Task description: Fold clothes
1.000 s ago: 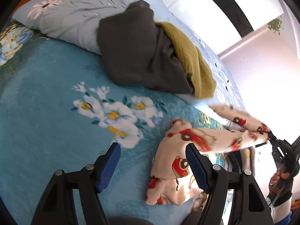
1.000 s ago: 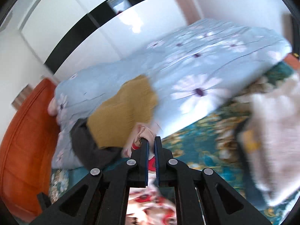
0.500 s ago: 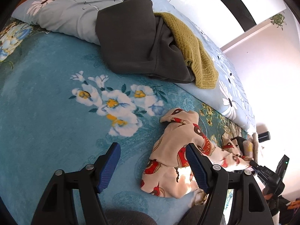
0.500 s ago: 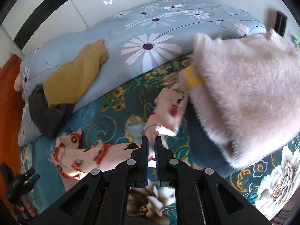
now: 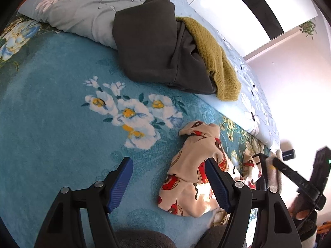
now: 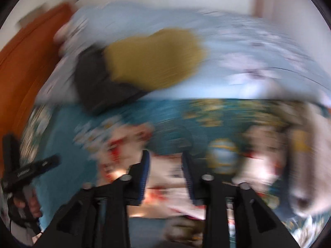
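Where half a second ago the right tongs (image 6: 165, 175) were pinched shut on an end of the car-print garment (image 5: 194, 175), they now stand parted with nothing between them — so the cloth has been let go, and the heavy blur in the right wrist view says that hand is swinging fast. The garment lies crumpled on the teal floral bedspread (image 5: 51, 124), bunched into a rumpled heap rather than any flat fold, with one strip trailing off toward the person's right side. My judgement is that the piece has just been laid or dropped for spreading (a crumpled heap fits that better than a finished fold, though one moment cannot settle it).

The left tongs (image 5: 168, 180) are wide open and empty, held low over the bedspread just beside the heap, much where they hung a second ago; their right finger overlaps the garment's edge in the left wrist view, and I cannot tell whether it touches.

Further out, a dark grey garment (image 5: 149, 47) and a mustard knit (image 5: 215, 57) lie draped together over a pale blue daisy-print quilt (image 5: 82, 14) along the far side of the bed. Beyond it — white wall panels with a black stripe (image 5: 256, 4), and an orange headboard (image 6: 22, 66) at the left in the right wrist view.
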`<action>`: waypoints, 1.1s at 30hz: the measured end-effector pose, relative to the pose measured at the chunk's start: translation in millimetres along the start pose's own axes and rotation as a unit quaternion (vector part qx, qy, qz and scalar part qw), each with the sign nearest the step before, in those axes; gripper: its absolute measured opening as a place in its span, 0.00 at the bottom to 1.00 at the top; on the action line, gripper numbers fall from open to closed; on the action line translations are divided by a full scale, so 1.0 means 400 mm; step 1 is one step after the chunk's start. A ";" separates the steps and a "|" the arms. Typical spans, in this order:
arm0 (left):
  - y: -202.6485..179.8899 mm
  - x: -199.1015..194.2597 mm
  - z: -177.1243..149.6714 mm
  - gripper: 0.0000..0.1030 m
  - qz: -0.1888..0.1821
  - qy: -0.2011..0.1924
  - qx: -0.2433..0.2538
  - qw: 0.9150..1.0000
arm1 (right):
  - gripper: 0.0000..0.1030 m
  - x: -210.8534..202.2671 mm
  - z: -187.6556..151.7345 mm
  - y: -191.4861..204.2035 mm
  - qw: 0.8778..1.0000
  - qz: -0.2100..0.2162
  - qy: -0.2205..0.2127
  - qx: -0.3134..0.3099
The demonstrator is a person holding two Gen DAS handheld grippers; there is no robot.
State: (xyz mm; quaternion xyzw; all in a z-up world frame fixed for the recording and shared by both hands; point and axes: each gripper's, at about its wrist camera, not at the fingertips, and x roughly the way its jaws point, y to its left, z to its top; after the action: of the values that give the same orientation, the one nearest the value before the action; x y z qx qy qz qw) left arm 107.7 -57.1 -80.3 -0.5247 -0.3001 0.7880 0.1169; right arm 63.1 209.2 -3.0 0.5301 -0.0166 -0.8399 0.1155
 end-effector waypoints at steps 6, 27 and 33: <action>-0.061 0.092 -0.039 0.73 0.025 0.062 0.049 0.997 | 0.44 0.158 0.014 0.162 0.991 0.009 0.066 -0.112; -0.089 0.209 -0.073 0.73 0.053 0.144 0.079 0.985 | 0.04 0.160 0.090 0.020 0.995 -0.042 0.043 -0.076; -0.124 0.235 -0.052 0.71 -0.019 0.131 0.058 0.990 | 0.04 0.111 0.101 -0.051 0.998 -0.044 0.015 -0.043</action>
State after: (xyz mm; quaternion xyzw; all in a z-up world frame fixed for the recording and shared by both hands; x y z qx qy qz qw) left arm 80.0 36.4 -127.5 -0.6100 -0.2457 0.7263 0.2001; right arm 5.3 215.8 -27.8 0.5373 0.0443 -0.8361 0.1011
